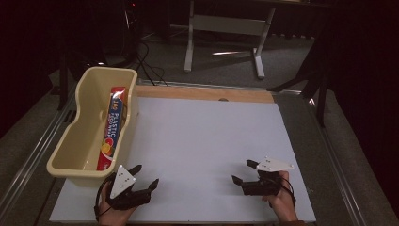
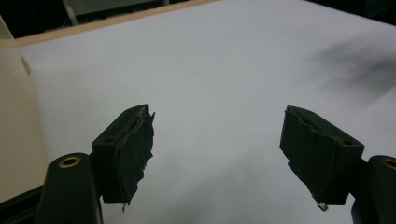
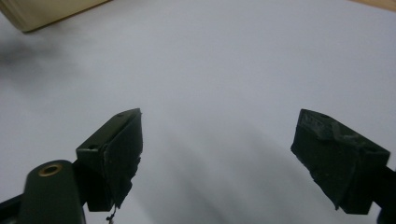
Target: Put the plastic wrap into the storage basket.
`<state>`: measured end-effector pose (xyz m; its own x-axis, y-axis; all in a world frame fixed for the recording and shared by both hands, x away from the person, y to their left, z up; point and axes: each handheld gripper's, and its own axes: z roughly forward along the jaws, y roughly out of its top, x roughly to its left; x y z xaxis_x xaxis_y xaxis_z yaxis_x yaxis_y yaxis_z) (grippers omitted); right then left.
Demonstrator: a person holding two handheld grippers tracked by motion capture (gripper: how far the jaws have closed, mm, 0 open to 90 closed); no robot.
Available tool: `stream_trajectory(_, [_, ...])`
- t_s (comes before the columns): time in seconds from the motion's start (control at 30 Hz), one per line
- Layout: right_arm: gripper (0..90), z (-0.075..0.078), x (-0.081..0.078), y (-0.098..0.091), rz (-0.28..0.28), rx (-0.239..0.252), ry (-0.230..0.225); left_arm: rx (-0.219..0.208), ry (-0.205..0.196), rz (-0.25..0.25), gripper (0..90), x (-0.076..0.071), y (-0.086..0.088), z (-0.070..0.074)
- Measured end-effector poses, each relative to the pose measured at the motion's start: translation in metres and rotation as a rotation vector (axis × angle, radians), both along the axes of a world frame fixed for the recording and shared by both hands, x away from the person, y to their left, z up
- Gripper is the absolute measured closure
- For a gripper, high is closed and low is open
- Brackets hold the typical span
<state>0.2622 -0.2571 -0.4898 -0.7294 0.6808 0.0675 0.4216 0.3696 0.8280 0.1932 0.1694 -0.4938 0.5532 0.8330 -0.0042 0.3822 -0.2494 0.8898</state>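
Both grippers sit low near the white board's point(image 1: 202, 141) near edge — left gripper point(image 1: 145, 178) and right gripper point(image 1: 244, 172) each spread wide, nothing between the jaws, bare board between them. The plastic-wrap box point(image 1: 113, 127) lies inside the cream bin point(image 1: 75, 136) at the board's left edge — its lower end cut off by the bin's rim.

**White board on a table, one bin at its left edge**

A table point(image 1: 324, 155) with grey margins and metal rails carries a large white board point(image 1: 207, 141), with a strip of bare wood point(image 1: 202, 93) along its far edge. A cream plastic bin point(image 1: 80, 141) stands at the board's left side, seemingly overlapping its edge, though the dim light leaves that unsure.
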Motion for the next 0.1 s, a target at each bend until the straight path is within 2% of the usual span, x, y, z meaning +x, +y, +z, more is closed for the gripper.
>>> stream_trajectory(0.1, [13.5,-0.0044,-0.0045,-0.0081,-0.014,-0.023,-0.006,0.005,-0.002,0.002,25.4,0.0002,-0.0011,0.0000])
